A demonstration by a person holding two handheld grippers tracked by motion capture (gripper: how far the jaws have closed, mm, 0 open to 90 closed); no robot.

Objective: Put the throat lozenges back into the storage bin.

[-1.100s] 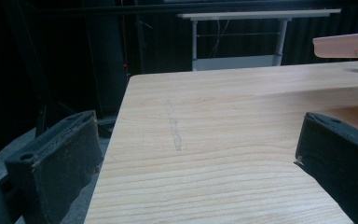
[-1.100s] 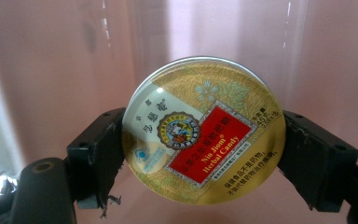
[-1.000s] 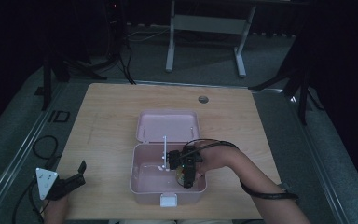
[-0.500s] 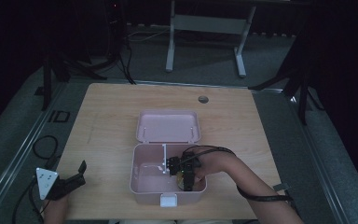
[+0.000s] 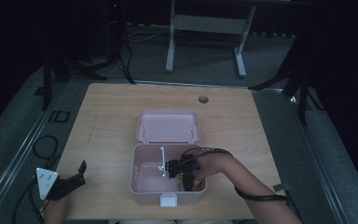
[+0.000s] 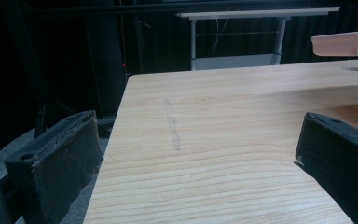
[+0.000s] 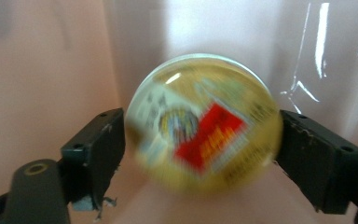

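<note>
A pink plastic box stands open near the table's front edge, its lid laid back. My right gripper reaches down inside it. In the right gripper view, the right gripper is shut on a round yellow container with a red and white label, blurred by motion, one jaw on each side. My left gripper rests at the table's near left corner, well apart from the box. In the left gripper view the left gripper is open with nothing between its jaws.
A clear upright divider stands inside the box, left of the right gripper. A round cable hole sits at the table's far side. Bare wood lies ahead of the left gripper. A metal stand is beyond the table.
The right gripper has moved a little toward the near side and deeper into the box with the container. The left gripper has stayed put.
</note>
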